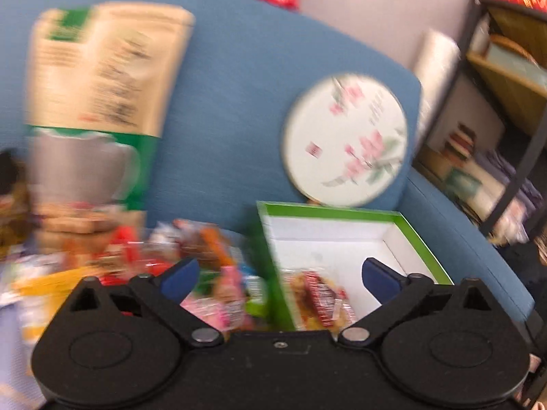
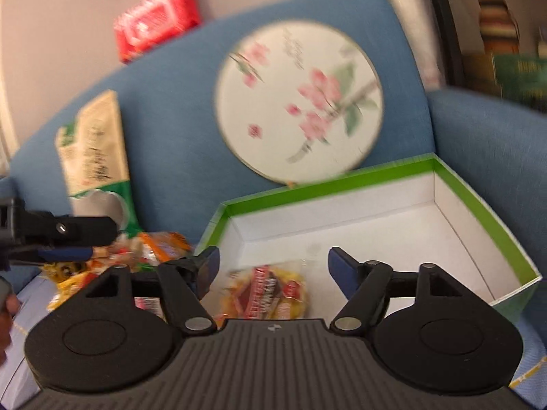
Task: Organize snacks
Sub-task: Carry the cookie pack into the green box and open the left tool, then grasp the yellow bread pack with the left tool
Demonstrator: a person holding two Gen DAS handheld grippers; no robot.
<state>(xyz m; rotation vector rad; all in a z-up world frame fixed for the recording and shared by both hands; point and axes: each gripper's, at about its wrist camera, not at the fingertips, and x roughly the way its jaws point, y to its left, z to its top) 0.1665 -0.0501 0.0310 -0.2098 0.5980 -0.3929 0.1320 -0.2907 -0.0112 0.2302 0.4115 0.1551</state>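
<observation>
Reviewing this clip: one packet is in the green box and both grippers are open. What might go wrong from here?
Likely risks:
1. The loose snack pile sits tight against the green box wall; a grab there may catch several packets or nudge the box.
2. The left gripper straddles that wall and could knock it.
3. The right gripper hovers open near the boxed packet and might drag it out.

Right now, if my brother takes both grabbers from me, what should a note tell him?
Left gripper: open, holding nothing, above the box's left wall.
Right gripper: open, holding nothing, above the packet in the box.
Green-rimmed white cardboard box: on the blue sofa, right of the pile.
Done: one red-and-yellow wrapped snack packet lies in the box.
Left: the pile of mixed colourful snack wrappers beside the box probably goes in too.
</observation>
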